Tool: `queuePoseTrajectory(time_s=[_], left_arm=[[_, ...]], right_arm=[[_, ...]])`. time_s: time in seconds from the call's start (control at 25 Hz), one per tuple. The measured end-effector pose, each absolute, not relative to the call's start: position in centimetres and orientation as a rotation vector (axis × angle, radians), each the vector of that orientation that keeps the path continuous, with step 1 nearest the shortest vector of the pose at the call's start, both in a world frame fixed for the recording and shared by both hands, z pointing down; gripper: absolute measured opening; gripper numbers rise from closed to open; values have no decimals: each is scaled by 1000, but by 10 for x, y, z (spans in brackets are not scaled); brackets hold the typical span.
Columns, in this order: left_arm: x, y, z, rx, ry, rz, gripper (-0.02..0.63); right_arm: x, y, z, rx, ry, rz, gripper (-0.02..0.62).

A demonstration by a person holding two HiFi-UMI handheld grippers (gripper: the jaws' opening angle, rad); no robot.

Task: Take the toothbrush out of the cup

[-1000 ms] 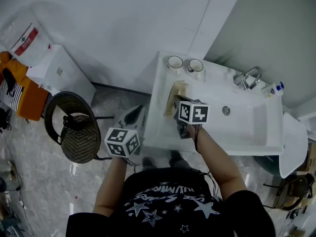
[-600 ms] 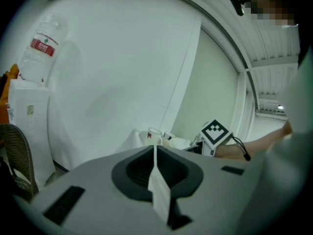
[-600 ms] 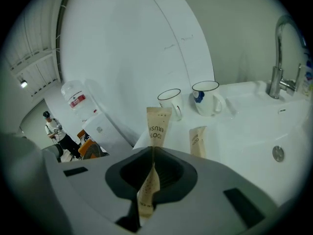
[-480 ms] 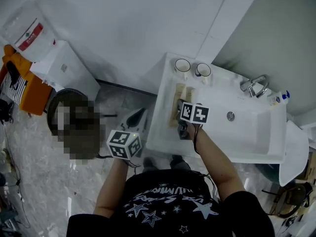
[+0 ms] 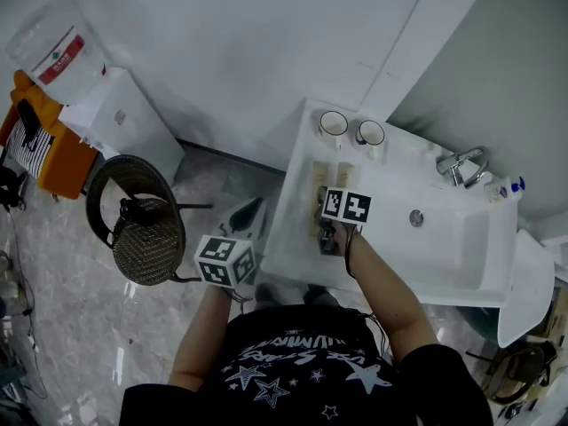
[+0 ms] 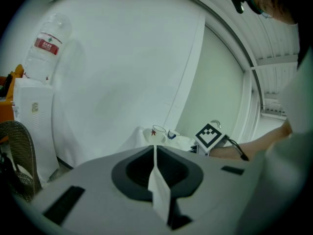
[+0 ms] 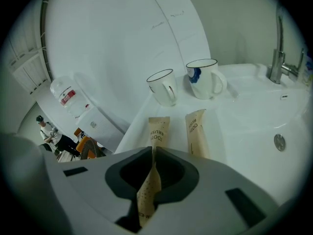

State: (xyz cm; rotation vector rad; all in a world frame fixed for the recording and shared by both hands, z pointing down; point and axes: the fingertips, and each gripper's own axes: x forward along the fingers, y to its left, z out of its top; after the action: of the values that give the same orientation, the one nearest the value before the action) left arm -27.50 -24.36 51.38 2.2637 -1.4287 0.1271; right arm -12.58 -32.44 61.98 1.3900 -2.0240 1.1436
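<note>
Toothbrush packet (image 7: 146, 195) edge-on, pinched within the right gripper (image 7: 152, 152)

light: even, cool, dim-ish | shadows: soft | gripper views: fisheye, dark vignette corners | blur: slight

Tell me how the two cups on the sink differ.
The left cup shows a red mark, the right cup a blue one. The left cup's handle faces the person; the right cup's points toward the tap. Both are white, dark-rimmed and upright.
</note>
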Motion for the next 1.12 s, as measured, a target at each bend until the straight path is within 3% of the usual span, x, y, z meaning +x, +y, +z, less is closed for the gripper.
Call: queuePoseTrajectory(time_s=[0.16,0.28,0.4,0.76,1.12], left_arm=[[-272,-244,514,2253,-1443,129,26],[-271,-244,514,2240,-1460,129,26],[-267,-242,514,2225,-1481,128,26],[-246,-225,517,2152,-1577,144,26],[-234,-190,521,1970,-1771,118,26]], right_arm=[[-129,-324,615,1341,-2065,1123,34],[-131,-323,607,1305,-2107,1103,97],[-129,-323,600,1283,-2143,1089,98],[-125,-316,573,1130,-2304,1050,97],[-137,-307,545,787,-2513,830,28]])
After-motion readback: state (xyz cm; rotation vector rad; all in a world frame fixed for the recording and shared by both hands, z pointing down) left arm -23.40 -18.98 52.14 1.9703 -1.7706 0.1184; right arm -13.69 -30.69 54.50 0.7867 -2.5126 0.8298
